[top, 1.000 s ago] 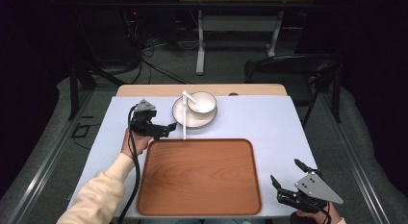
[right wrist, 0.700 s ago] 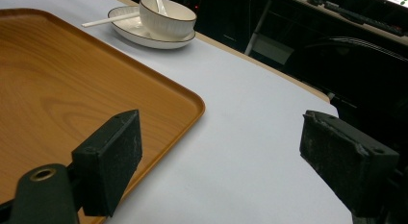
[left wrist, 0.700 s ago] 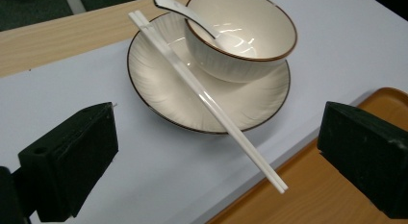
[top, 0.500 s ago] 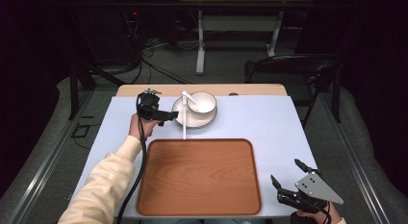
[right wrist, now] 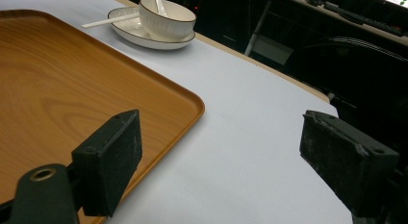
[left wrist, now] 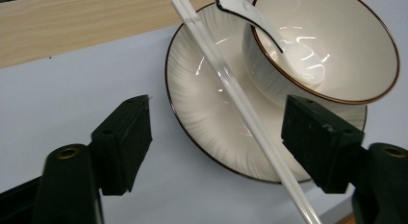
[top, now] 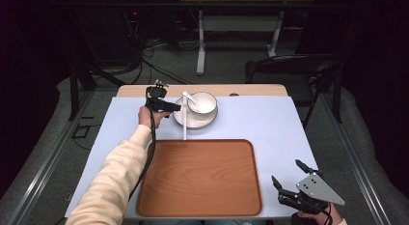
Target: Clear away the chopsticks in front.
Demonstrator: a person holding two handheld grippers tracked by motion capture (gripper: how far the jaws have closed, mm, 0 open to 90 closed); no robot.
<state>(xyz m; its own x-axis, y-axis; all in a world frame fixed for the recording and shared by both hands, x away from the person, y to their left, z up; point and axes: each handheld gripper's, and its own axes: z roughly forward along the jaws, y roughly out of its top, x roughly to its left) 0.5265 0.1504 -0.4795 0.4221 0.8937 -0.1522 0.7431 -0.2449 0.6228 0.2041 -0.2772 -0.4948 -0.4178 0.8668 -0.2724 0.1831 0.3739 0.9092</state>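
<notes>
A white bowl (top: 202, 103) with a white spoon (left wrist: 262, 29) in it sits on a white plate (top: 188, 120) at the table's back. White chopsticks (top: 184, 119) lean on the plate's left side and reach toward the wooden tray (top: 198, 178). My left gripper (top: 172, 108) is open just left of the plate; in the left gripper view its jaws straddle the chopsticks (left wrist: 240, 99) and the plate (left wrist: 202, 113) without touching them. My right gripper (top: 289, 179) is open near the table's front right corner, off the tray's edge (right wrist: 190, 101), with nothing between its jaws.
The table top (top: 260, 123) is light blue with a bare wooden strip (top: 251, 90) at its back edge. A dark chair (top: 294, 70) stands behind the table on the right. Cables and a stand lie on the floor beyond.
My left gripper has moved away from me and to the right, up to the plate and chopsticks, with the arm stretched farther out. The right gripper has stayed put.
</notes>
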